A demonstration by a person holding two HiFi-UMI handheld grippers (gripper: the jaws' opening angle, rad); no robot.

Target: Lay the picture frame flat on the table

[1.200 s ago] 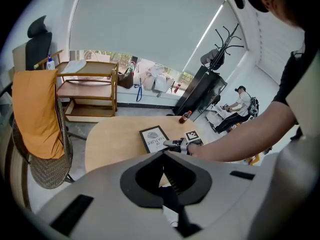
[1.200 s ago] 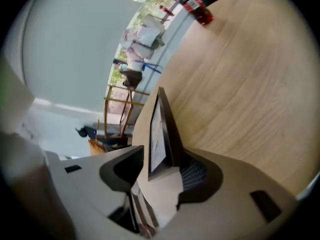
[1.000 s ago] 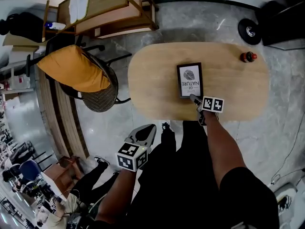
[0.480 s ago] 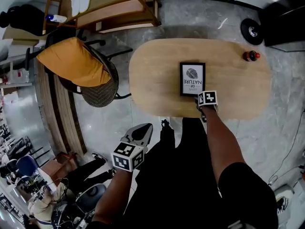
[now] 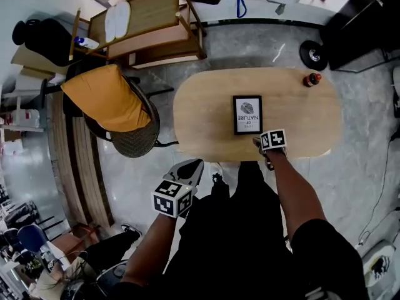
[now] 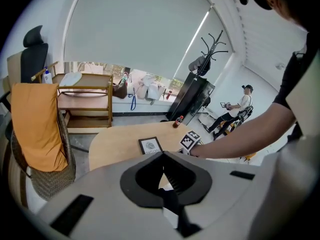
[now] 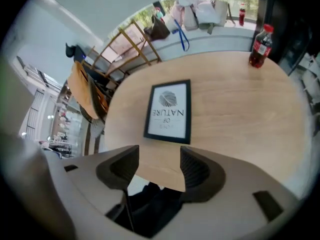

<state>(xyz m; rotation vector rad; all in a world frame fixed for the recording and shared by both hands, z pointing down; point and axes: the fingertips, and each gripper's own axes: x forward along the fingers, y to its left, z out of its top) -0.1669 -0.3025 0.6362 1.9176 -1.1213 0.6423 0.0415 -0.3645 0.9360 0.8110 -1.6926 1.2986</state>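
Near the worktop's (image 5: 200, 111) middle the picture frame (image 5: 247, 114) lies flat; right gripper (image 5: 257, 144) jaws spread empty, left gripper (image 5: 190, 169) jaws pressed together; a stray sweep could shove it.

An oval table (image 5: 200, 111) of pale wood is filling the upper middle of the head view. A black picture frame (image 5: 247, 114) is lying flat on its top, a little right of centre, its white print facing up with the words "OF NATURE" showing. A small red-capped bottle (image 5: 310, 79) of dark drink is standing upright near the table's upper right rim, well apart from the frame.
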